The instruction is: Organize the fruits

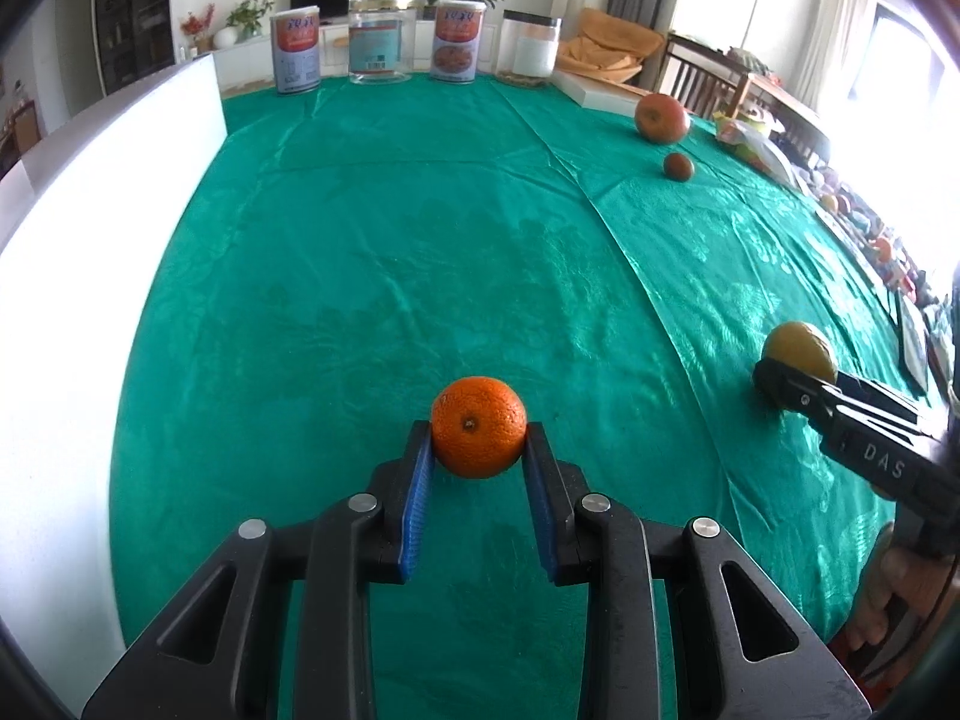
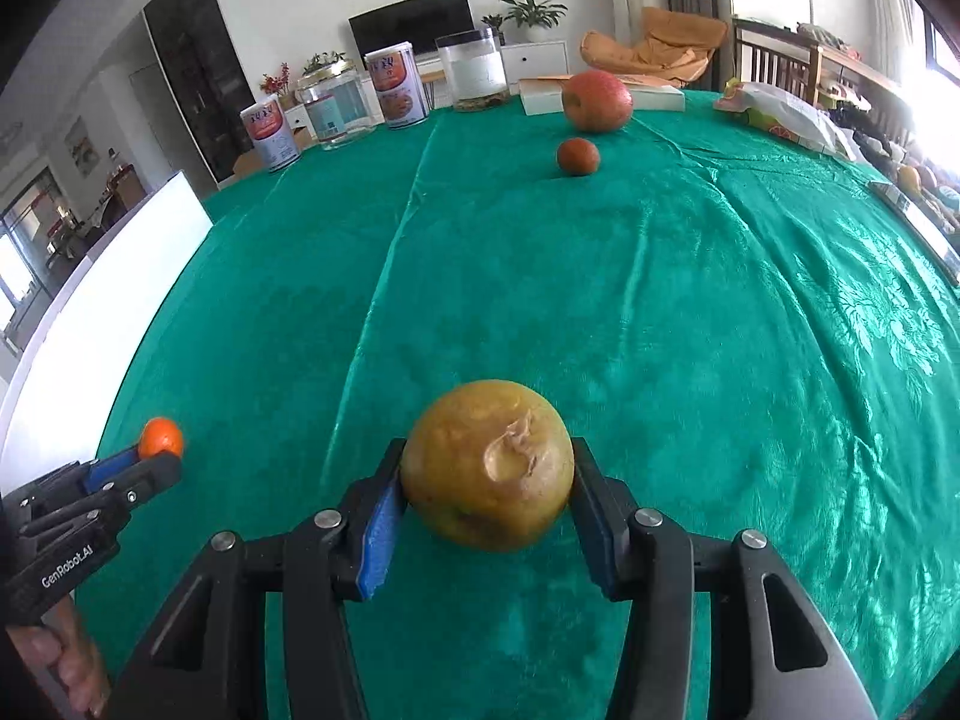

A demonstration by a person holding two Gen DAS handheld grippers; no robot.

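Observation:
My left gripper [image 1: 479, 433] is shut on a small orange [image 1: 478, 426], low over the green tablecloth [image 1: 390, 252]; the orange also shows at the left of the right wrist view [image 2: 161, 437]. My right gripper [image 2: 487, 471] is shut on a yellow-brown pear [image 2: 487, 465] with a blemished patch; the pear also shows at the right of the left wrist view [image 1: 800, 353]. A red apple [image 2: 597, 101] and a small dark reddish fruit [image 2: 578, 156] sit on the cloth at the far side, apart from both grippers.
Two tins [image 1: 295, 53] [image 1: 459, 41] and two clear jars [image 1: 381, 39] [image 1: 529, 48] line the far edge. A white board [image 1: 108, 168] stands along the left. A flat white box [image 2: 600, 99] lies behind the apple. Bags and clutter [image 2: 780, 114] crowd the right edge.

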